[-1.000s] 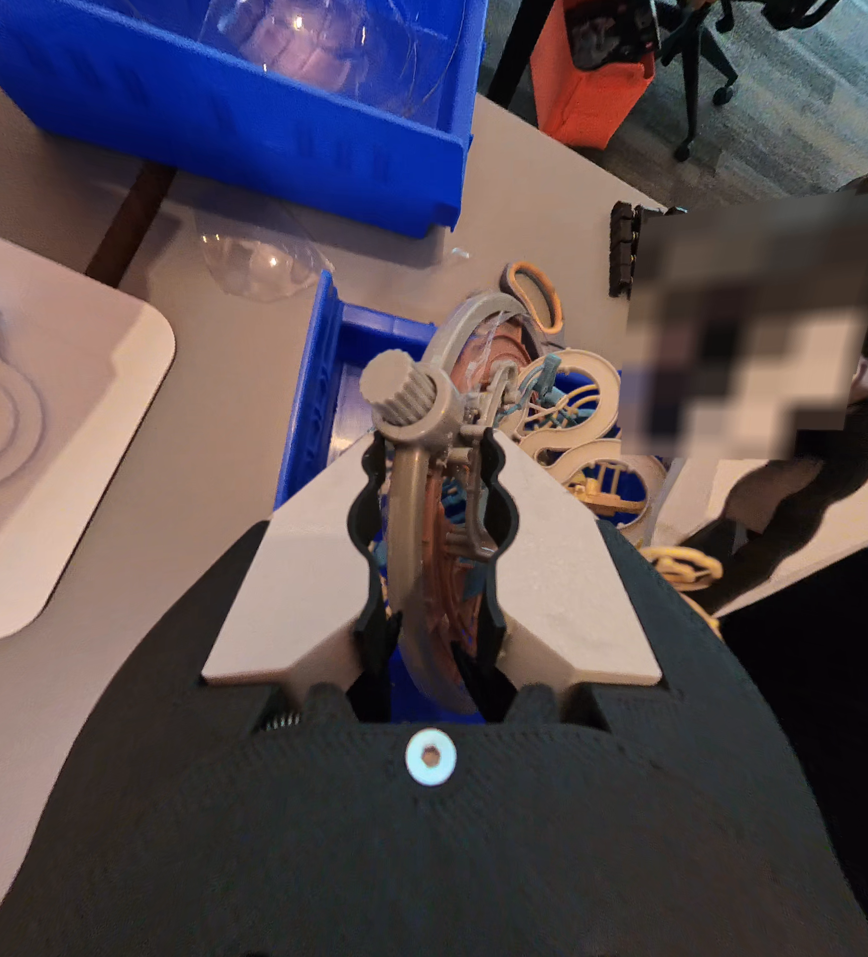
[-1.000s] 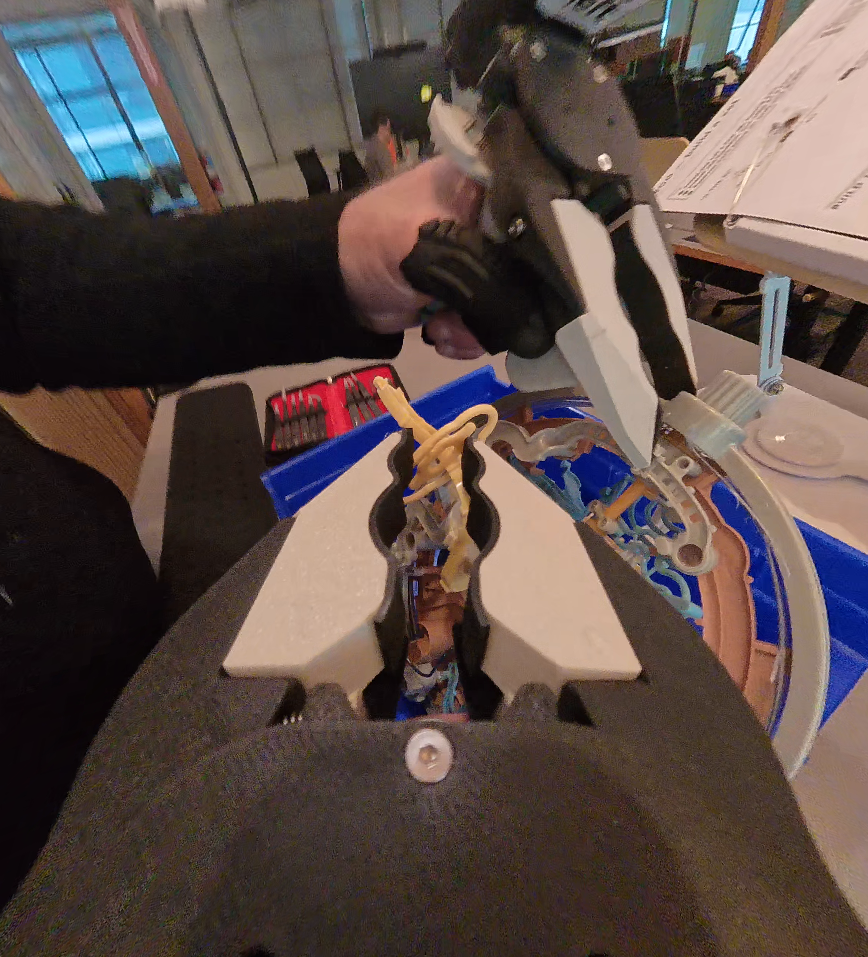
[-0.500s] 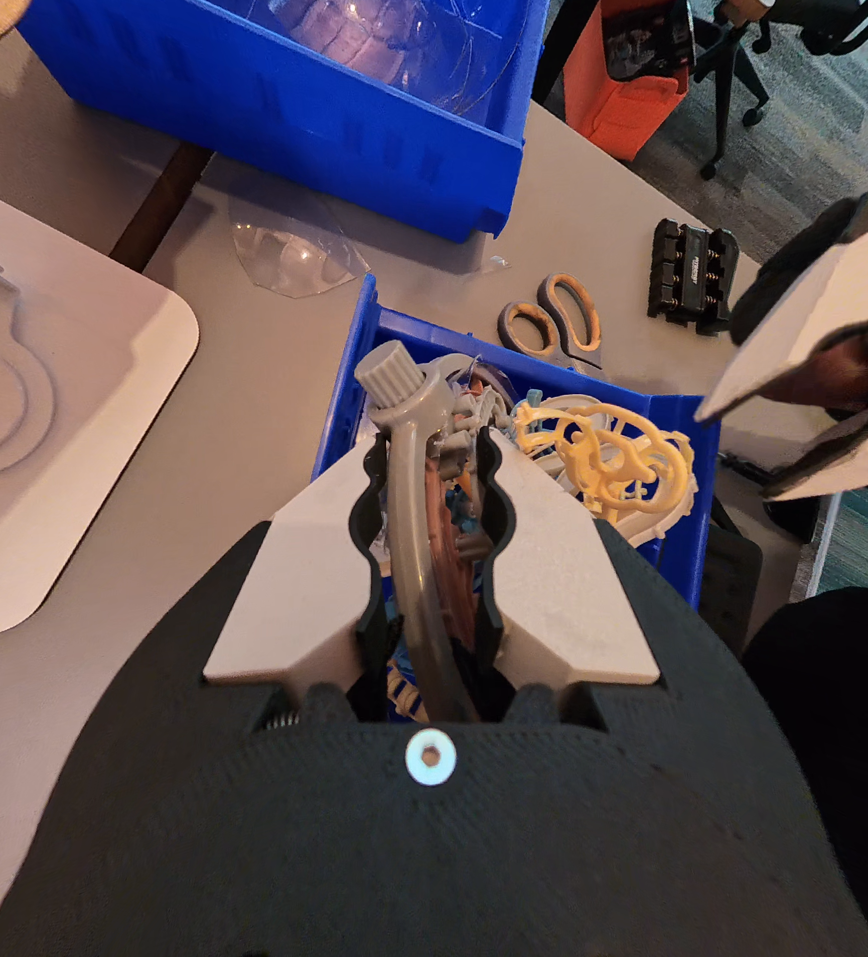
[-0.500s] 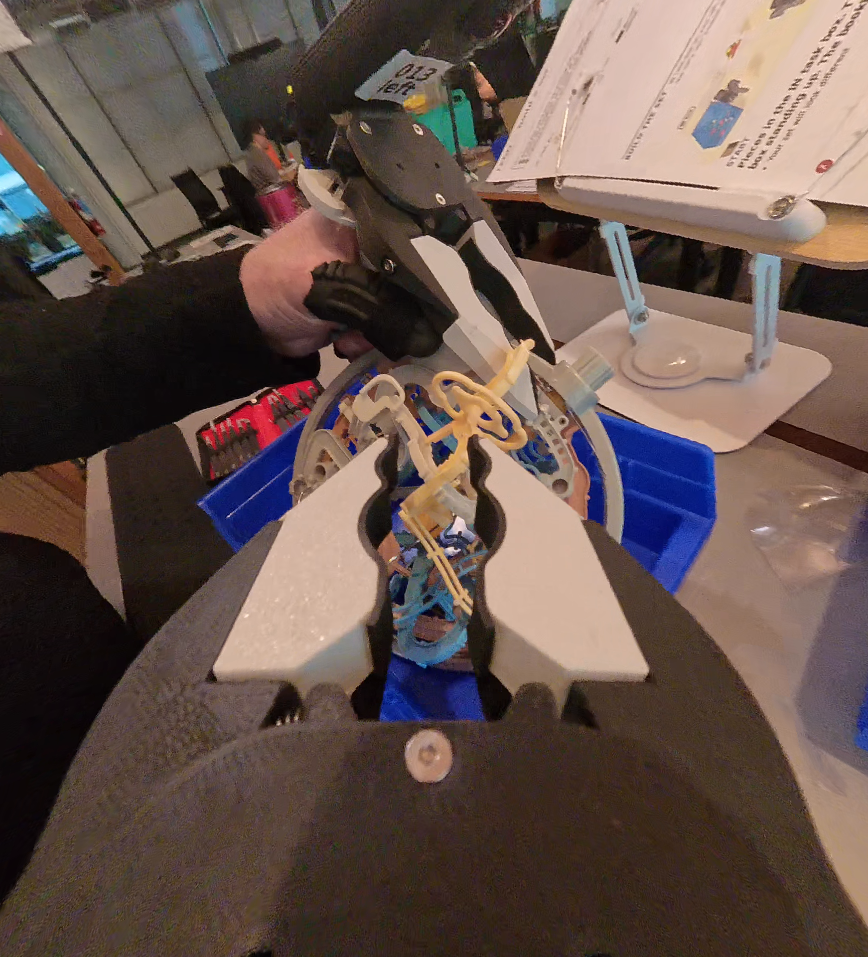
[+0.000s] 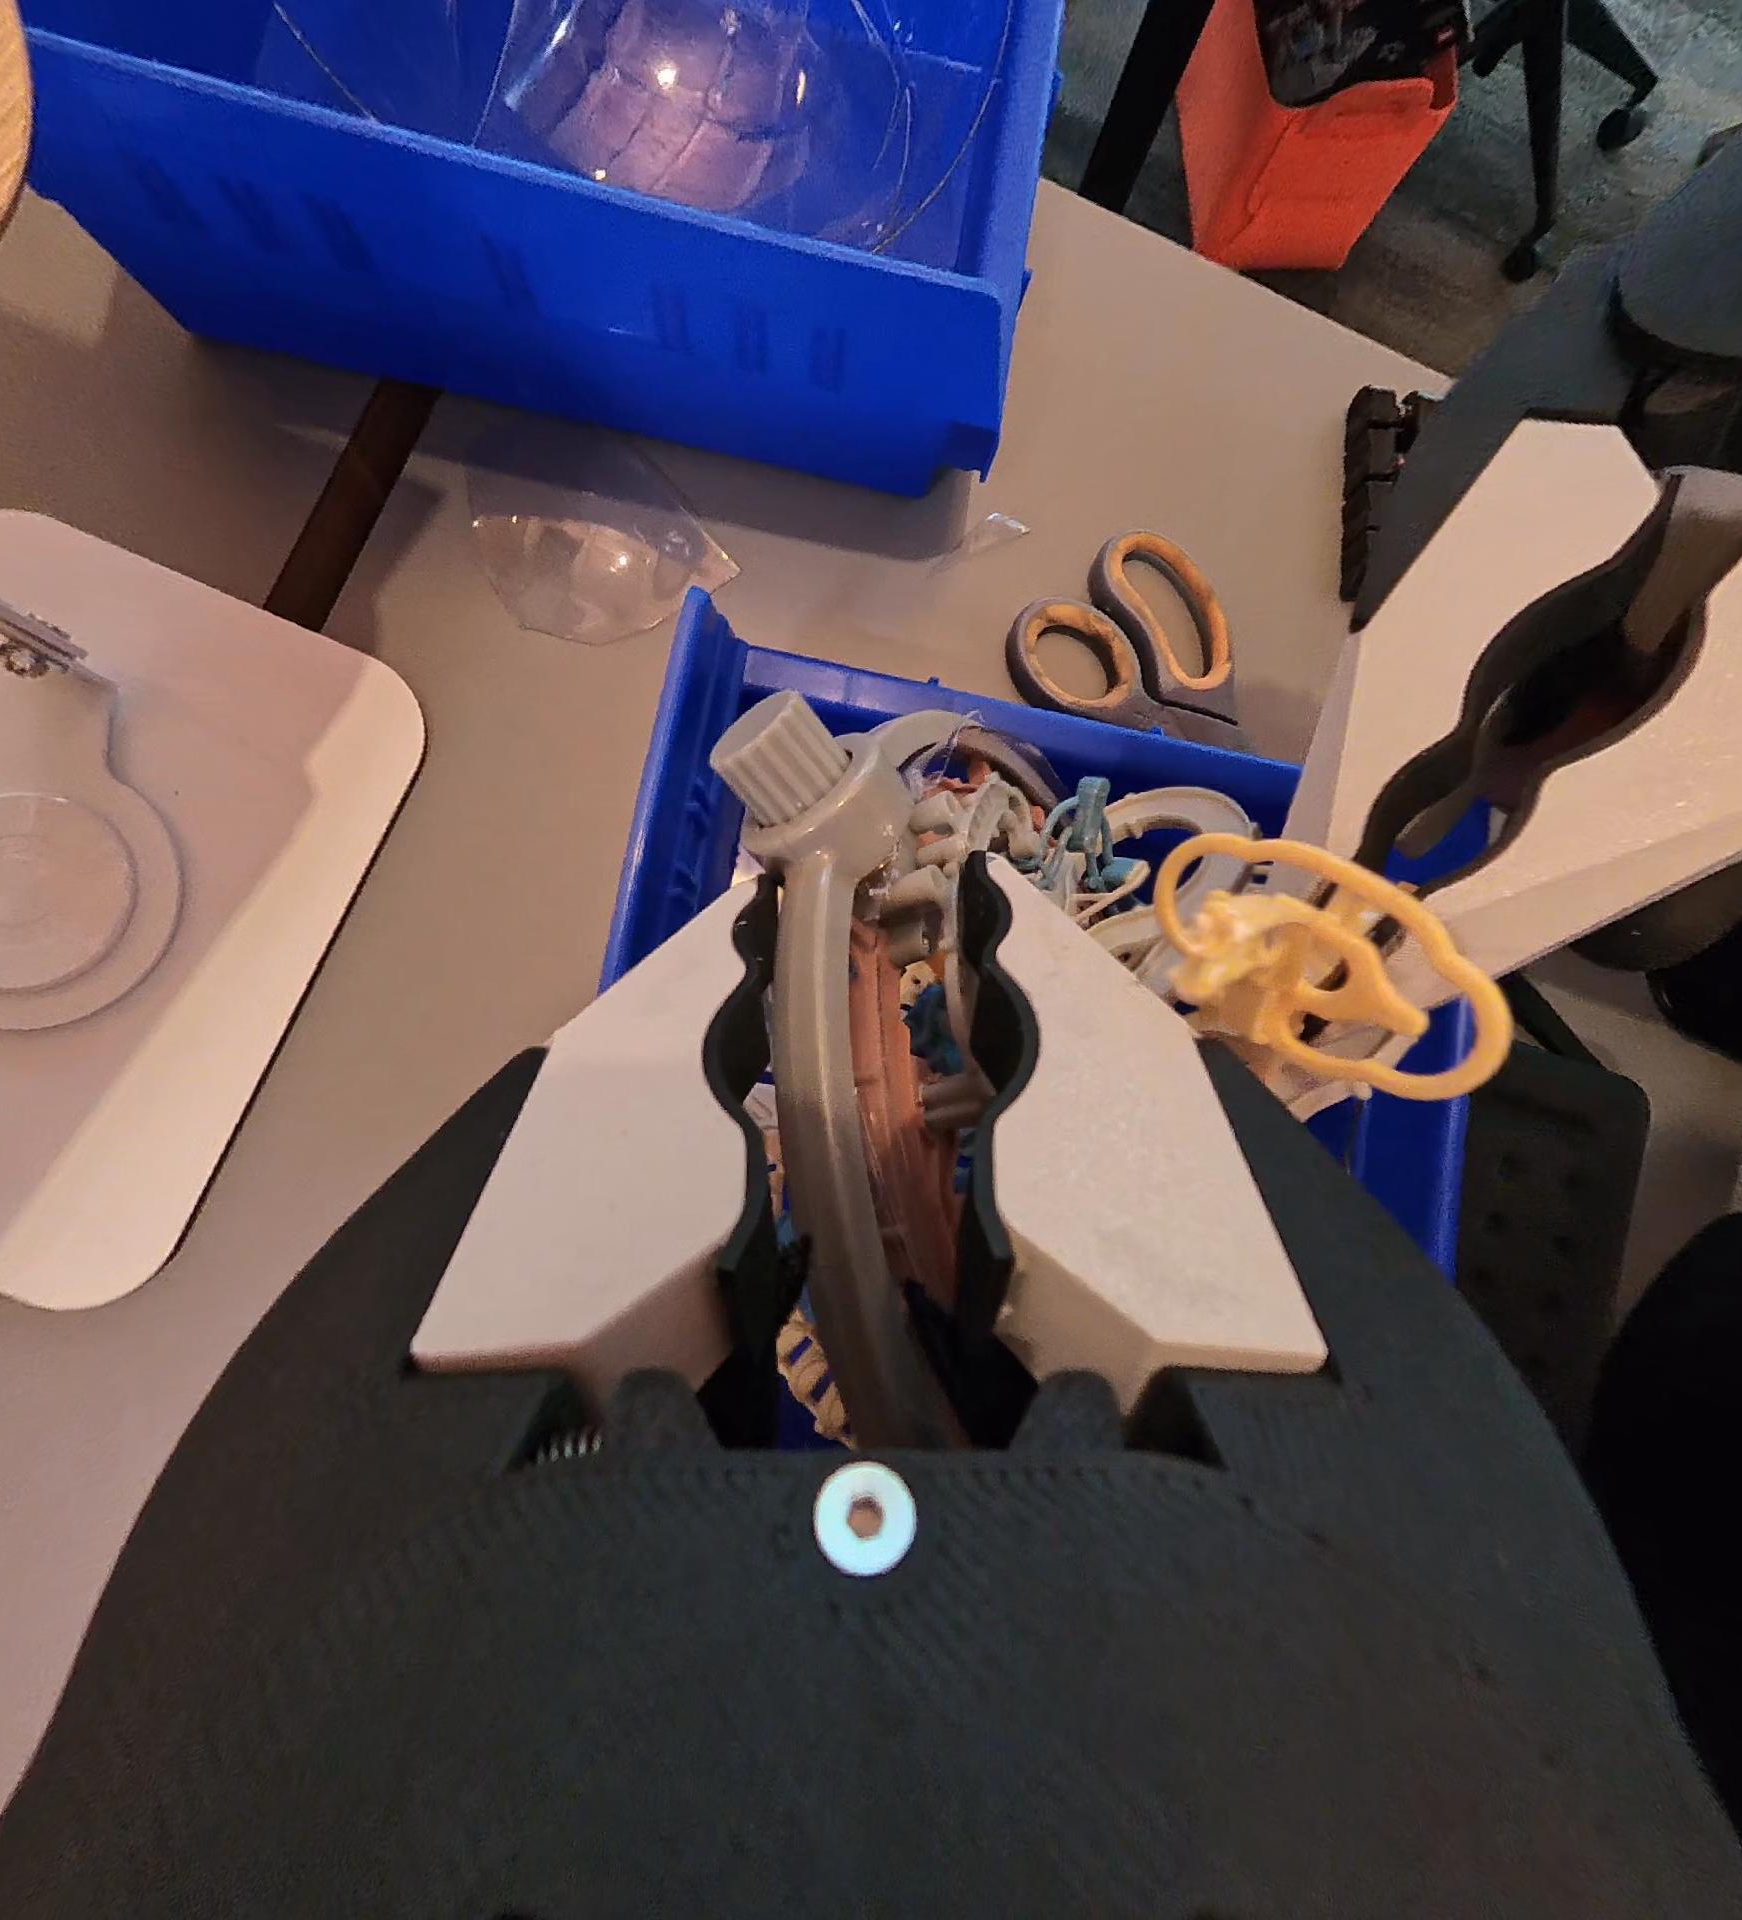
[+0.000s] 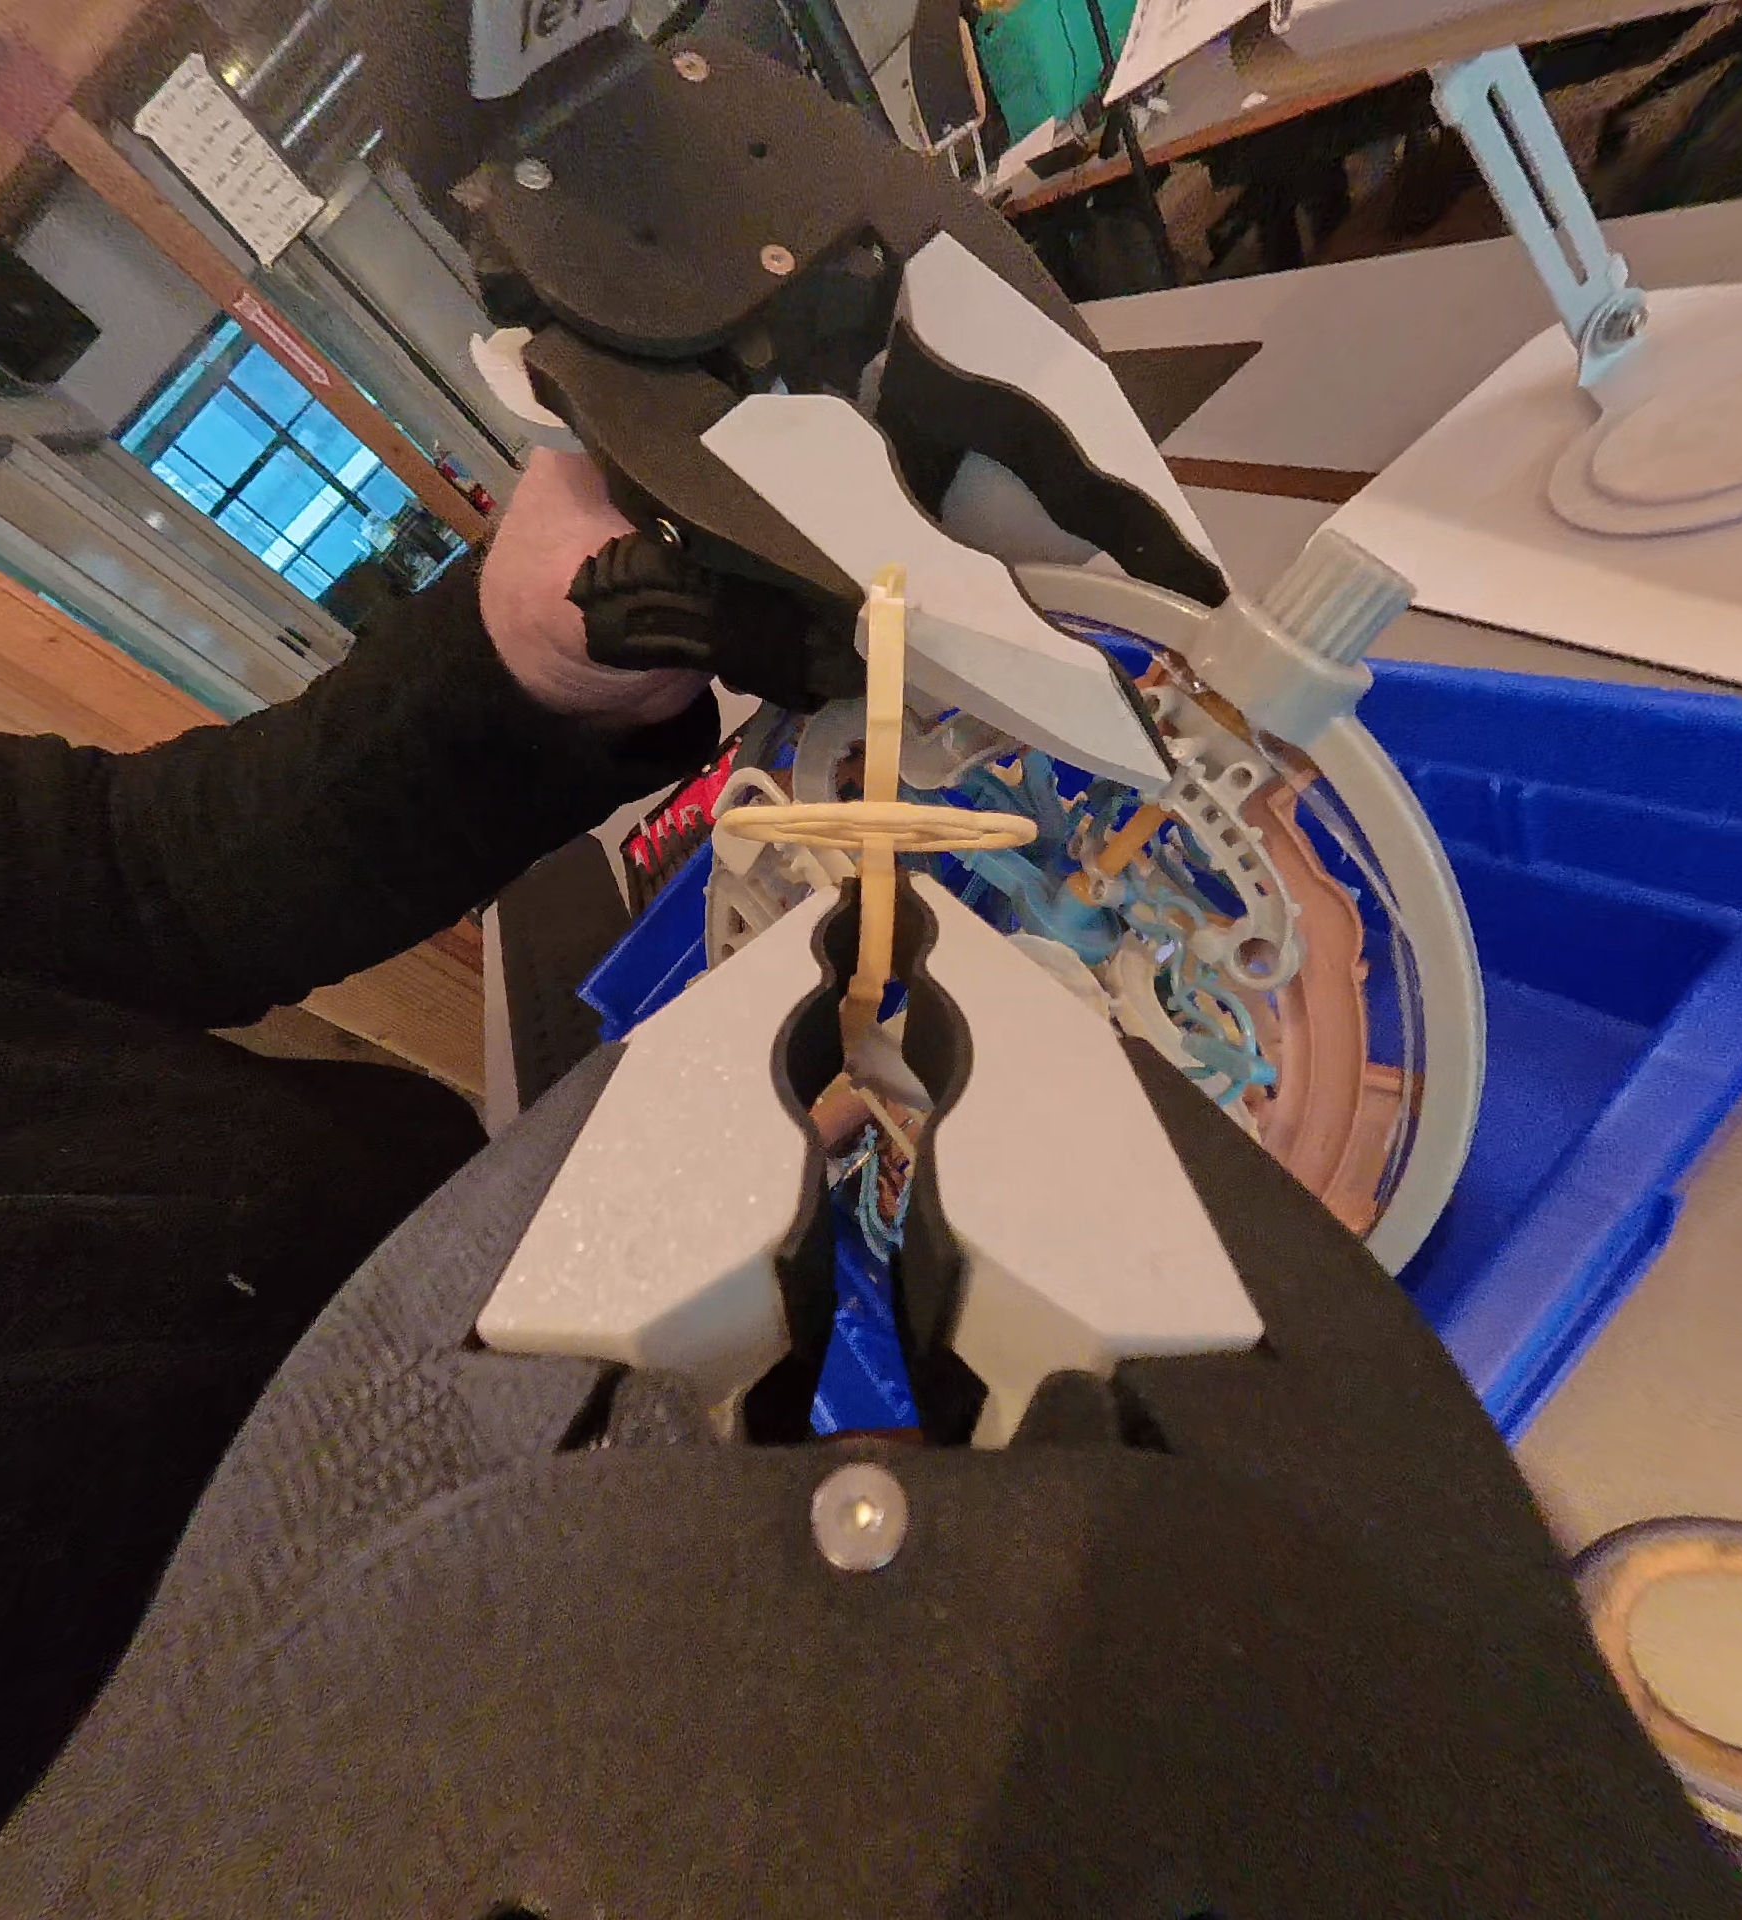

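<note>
Grey bench (image 5: pixel 493 1039) carries a small blue bin (image 5: pixel 685 821), the landmark. Standing in it, a ring-framed toy (image 5: pixel 825 1049) of thin plastic is clamped at its stiff grey rim by the left gripper (image 5: pixel 872 883). Right of the bin, the right gripper (image 6: pixel 877 914) pinches a yellow filigree piece (image 6: pixel 877 826) by its stem; it looks light and brittle. Scissors (image 5: pixel 1127 634) lie beyond the bin.
</note>
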Demonstrator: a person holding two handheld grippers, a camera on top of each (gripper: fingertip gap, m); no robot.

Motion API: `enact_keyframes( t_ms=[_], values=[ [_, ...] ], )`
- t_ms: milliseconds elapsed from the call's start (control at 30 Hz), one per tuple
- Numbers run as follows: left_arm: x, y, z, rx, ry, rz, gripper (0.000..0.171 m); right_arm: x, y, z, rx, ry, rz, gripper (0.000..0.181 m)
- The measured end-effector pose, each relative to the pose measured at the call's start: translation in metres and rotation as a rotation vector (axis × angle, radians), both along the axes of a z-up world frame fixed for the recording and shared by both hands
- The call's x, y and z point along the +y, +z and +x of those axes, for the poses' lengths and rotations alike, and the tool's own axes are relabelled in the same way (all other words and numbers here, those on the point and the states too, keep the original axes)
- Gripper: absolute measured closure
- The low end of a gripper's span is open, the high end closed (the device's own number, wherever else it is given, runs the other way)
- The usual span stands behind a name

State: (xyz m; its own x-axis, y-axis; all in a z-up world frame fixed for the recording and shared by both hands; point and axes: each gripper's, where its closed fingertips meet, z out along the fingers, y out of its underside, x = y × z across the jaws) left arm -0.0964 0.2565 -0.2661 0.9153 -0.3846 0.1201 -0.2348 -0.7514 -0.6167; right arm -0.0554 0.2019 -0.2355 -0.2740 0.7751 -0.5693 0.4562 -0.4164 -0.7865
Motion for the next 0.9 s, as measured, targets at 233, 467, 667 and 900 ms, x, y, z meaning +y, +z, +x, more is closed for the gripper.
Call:
enact_keyframes(
  t_ms=[233, 467, 667, 900],
  values=[
    [0.003, 0.006, -0.008, -0.128, -0.009, 0.107, 0.138, 0.001, 0.013, -0.007, 0.117, -0.046, 0.066, 0.179],
    [0.008, 0.018, -0.005, -0.298, -0.010, 0.207, 0.139, 0.001, 0.030, -0.001, 0.253, -0.119, 0.104, 0.179],
    [0.006, 0.021, 0.000, -0.367, -0.017, 0.213, 0.137, -0.003, 0.029, -0.005, 0.218, -0.061, 0.056, 0.178],
    [-0.011, 0.052, -0.029, -0.351, 0.072, 0.307, 0.086, 0.000, 0.029, -0.008, 0.157, -0.040, -0.063, 0.178]
  ],
)
